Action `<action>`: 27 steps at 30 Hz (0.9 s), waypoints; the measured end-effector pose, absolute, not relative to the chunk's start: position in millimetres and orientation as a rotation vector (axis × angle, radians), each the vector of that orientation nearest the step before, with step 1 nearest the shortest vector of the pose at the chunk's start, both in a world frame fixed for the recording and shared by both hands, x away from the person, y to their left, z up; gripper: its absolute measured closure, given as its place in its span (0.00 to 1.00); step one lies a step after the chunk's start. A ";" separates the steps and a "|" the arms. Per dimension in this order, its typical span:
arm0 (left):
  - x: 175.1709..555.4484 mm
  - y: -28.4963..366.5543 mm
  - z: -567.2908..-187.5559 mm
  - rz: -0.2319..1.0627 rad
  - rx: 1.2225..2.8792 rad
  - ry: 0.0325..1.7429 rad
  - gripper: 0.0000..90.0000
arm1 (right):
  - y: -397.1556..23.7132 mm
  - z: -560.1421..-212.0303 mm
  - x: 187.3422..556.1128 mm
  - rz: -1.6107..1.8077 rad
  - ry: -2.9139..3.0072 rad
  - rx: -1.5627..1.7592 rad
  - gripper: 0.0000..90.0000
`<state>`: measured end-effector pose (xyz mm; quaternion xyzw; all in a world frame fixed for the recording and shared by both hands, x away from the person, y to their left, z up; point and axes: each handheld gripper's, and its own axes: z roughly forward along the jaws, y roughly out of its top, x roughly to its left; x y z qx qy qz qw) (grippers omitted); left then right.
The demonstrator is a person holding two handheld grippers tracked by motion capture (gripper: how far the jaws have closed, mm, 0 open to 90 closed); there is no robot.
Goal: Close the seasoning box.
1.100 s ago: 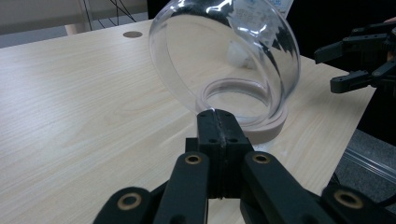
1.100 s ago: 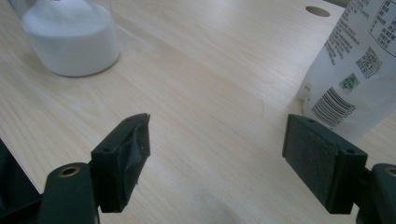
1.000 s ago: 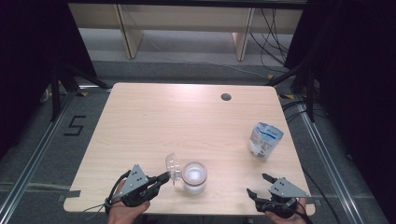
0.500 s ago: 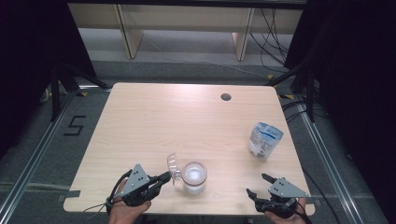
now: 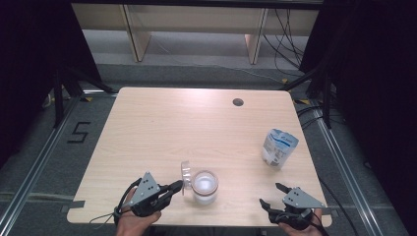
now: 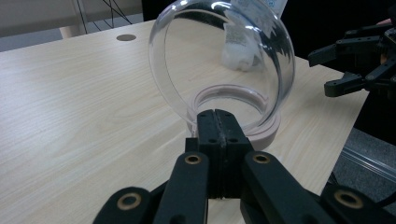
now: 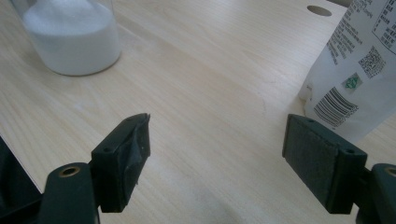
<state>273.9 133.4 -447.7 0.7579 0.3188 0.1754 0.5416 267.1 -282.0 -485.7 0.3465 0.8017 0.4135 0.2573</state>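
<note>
A: Start at the left gripper [image 6: 218, 135]. What are its jaws doing?

B: Clenched on the edge of the clear round lid [image 6: 224, 70], which stands tilted up on its rim. In the high view the left gripper [image 5: 173, 188] pinches that lid [image 5: 186, 172] at about seven o'clock on the desk [image 5: 196, 123].

A: And the jar?

B: The jar [image 5: 204, 187] sits just at the lid's three o'clock side, uncovered, white powder inside. In the left gripper view its pinkish rim [image 6: 261, 133] lies right behind the jaws.

A: The right gripper?

B: Its jaws are released, spread wide with nothing between them. The right gripper [image 5: 275, 194] rests at five o'clock, near the desk's front edge. Its own view shows the right gripper [image 7: 217, 154] over bare wood.

A: Anything else?

B: A white-and-blue pouch [image 5: 279, 147] stands at three o'clock, well apart from the jar. In the right gripper view the pouch [image 7: 359, 70] is at one o'clock, the jar [image 7: 70, 37] at eleven.
</note>
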 end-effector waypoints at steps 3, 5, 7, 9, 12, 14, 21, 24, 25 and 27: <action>273.9 131.9 -447.1 0.414 1.799 0.758 0.99 | -281.2 -485.7 266.1 1.126 2.189 0.965 0.27; 274.2 131.0 -447.0 0.413 1.798 0.753 0.99 | -280.4 -485.7 265.0 1.125 2.185 0.978 0.27; 274.4 129.9 -447.1 0.408 1.797 0.751 0.99 | -280.4 -485.7 265.0 1.126 2.185 0.979 0.27; 274.9 129.1 -447.5 0.408 1.799 0.743 0.99 | -280.3 -485.8 264.9 1.125 2.187 0.981 0.27; 274.4 128.4 -447.2 0.405 1.808 0.745 0.99 | -280.3 -485.8 264.8 1.126 2.186 0.982 0.27; 274.3 127.5 -447.2 0.404 1.810 0.743 0.99 | -280.4 -485.8 264.9 1.125 2.186 0.981 0.27; 274.6 125.3 -448.3 0.399 1.809 0.733 0.98 | -280.8 -486.0 265.8 1.124 2.179 0.959 0.27; 274.3 124.4 -448.4 0.389 1.812 0.738 0.97 | -281.5 -485.8 267.1 1.121 2.179 0.937 0.27; 274.4 124.2 -448.6 0.387 1.812 0.736 0.96 | -281.5 -486.0 267.3 1.120 2.178 0.934 0.27; 274.4 124.6 -448.8 0.381 1.813 0.739 0.93 | -281.4 -486.0 267.2 1.123 2.182 0.938 0.27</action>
